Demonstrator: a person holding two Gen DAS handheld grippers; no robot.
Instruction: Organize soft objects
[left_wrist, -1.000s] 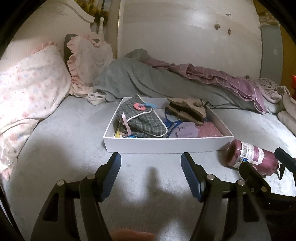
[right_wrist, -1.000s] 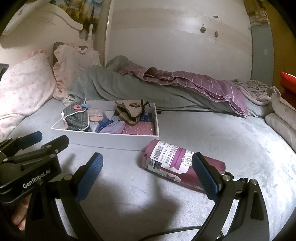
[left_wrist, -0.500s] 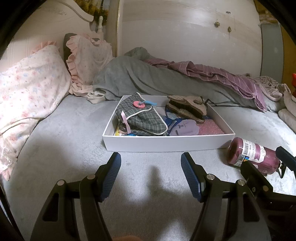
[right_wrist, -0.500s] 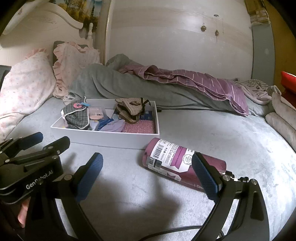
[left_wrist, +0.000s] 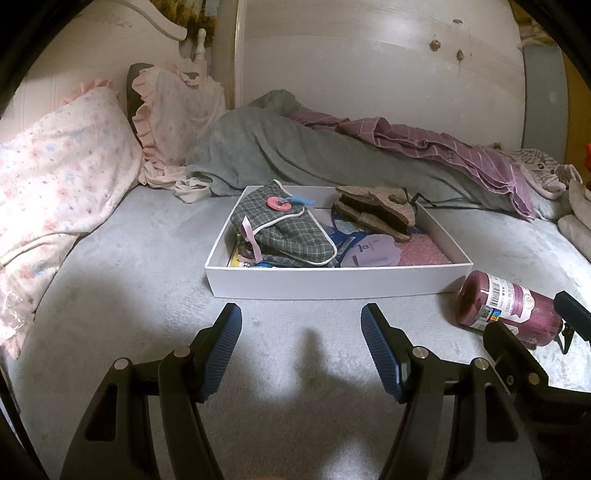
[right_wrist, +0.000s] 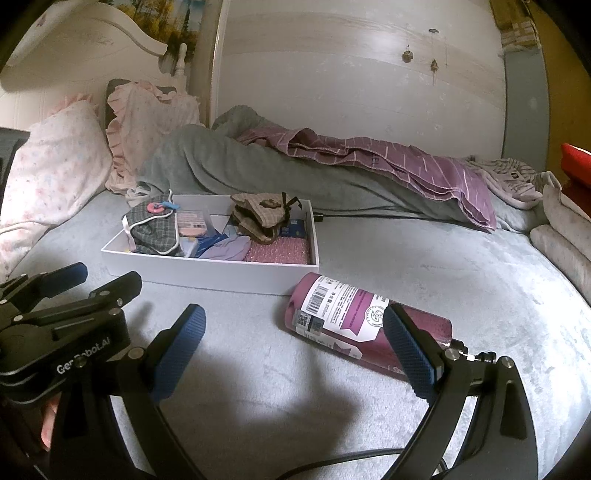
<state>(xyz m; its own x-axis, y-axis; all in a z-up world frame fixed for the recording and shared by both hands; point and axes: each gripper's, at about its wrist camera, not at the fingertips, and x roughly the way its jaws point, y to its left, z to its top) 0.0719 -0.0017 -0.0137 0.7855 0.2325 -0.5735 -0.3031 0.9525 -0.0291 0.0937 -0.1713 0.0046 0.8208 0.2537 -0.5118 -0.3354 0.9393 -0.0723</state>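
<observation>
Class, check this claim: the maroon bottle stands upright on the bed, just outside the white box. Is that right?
Not quite. The maroon bottle lies on its side on the bed, just outside the white box; the right wrist view shows it.

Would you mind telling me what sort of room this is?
Most likely a bedroom: a bed with floral pillows against a white headboard, and rumpled blankets along the wall.
</observation>
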